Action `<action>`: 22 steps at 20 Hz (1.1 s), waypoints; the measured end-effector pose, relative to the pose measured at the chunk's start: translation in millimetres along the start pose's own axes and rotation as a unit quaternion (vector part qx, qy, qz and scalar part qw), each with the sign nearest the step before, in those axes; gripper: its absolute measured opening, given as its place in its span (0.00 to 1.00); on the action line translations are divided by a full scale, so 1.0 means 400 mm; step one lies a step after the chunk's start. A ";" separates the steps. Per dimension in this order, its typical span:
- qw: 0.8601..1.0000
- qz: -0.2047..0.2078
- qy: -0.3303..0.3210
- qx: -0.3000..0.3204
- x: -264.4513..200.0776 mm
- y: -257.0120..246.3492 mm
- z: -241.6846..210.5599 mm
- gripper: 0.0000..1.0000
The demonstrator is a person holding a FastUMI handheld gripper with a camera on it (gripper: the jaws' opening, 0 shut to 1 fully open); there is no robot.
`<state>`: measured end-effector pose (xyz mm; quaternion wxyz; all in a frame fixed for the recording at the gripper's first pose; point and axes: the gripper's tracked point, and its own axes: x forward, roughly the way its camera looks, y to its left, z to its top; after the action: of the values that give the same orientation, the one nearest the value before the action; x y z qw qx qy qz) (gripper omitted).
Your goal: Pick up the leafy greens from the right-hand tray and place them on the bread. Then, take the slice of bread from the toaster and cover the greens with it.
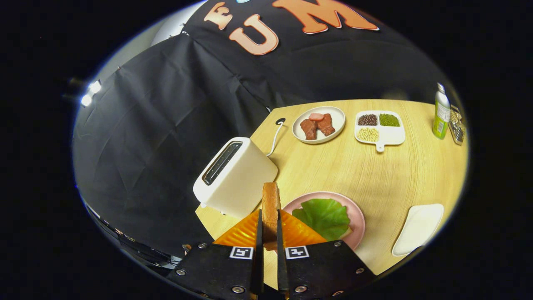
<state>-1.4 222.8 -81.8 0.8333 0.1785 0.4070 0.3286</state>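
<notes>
Gripper (270, 233) clamping bread slice (270, 204), wooden table (374, 175), black cloth wall (166, 104)

tool (270, 233) clamping bread slice (270, 204), greens (324, 216) plated

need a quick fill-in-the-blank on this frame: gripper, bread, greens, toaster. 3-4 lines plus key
1. The gripper is shut on a slice of ____, held on edge.
2. The leafy greens lie on the ____ plate.
3. The toaster stands on the table, to the ____ of that plate.
4. The white tray sits to the ____ of that plate.

Missing words: bread; pink; left; right
</notes>
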 end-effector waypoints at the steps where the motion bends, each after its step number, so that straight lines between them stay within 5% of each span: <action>1: 1.000 0.003 0.003 0.009 0.000 -0.012 -0.015 0.14; 10: 0.999 -0.001 0.016 0.043 0.041 -0.110 -0.091 0.14; 13: 0.998 -0.053 0.019 0.016 0.052 -0.180 -0.114 0.14; 20: 0.998 -0.062 0.008 0.010 0.053 -0.202 -0.116 0.14; 22: 0.997 -0.081 -0.010 -0.006 0.049 -0.224 -0.101 0.24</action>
<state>11.5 172.9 -167.8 0.8621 0.1430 0.4101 0.2610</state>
